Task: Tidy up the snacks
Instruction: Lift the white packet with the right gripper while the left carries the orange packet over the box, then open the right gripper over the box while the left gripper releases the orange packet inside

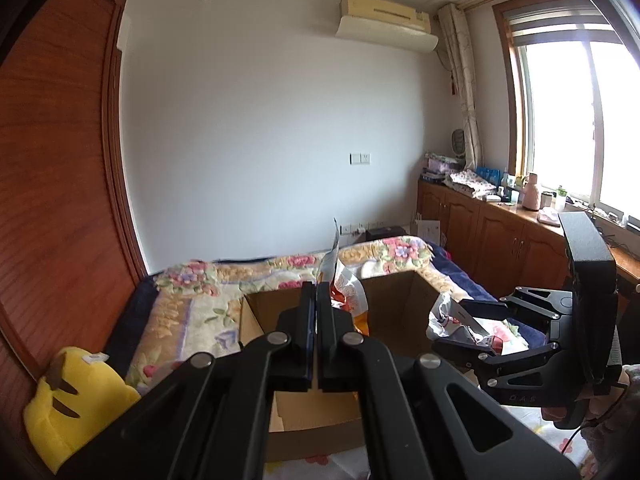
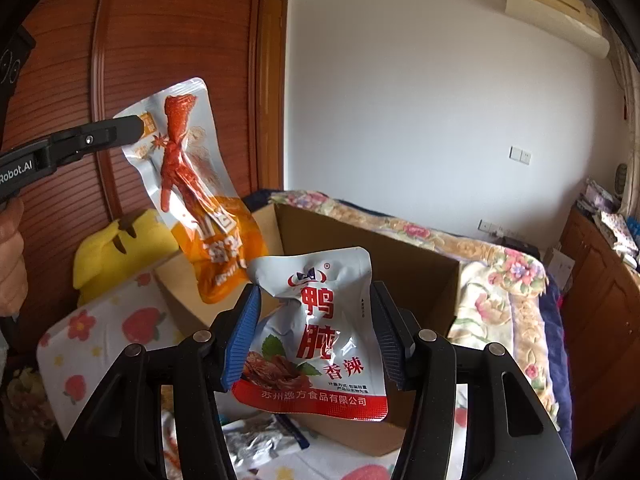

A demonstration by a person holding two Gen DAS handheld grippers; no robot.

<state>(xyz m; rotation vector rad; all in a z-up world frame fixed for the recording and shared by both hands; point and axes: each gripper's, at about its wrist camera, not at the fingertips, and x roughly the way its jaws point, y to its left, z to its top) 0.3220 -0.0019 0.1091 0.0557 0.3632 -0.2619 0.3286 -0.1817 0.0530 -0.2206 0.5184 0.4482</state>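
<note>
The orange snack packet (image 2: 192, 184) hangs in the air above the open cardboard box (image 2: 368, 256), pinched by its silver top corner — its long body dangles down toward the box's left edge. The left gripper (image 1: 317, 304) holds it with its fingers pressed together on the foil; seen from the right wrist, that gripper reaches in level from the left, the person's hand (image 2: 10, 256) wrapped around its handle. Nearer, the white-and-red snack packet (image 2: 316, 336) stands upright between the blue pads (image 2: 244, 332) of the right gripper (image 2: 316, 340), which clamp it at both side edges, just in front of the box. From the left wrist, the right gripper comes in from the right at the box's right rim. The box sits on a floral blanket (image 2: 496, 280); a yellow plush toy (image 1: 68, 396) lies at the left — more foil packets (image 2: 256, 440) lie on the strawberry-print cloth (image 2: 100, 340) nearby.
</note>
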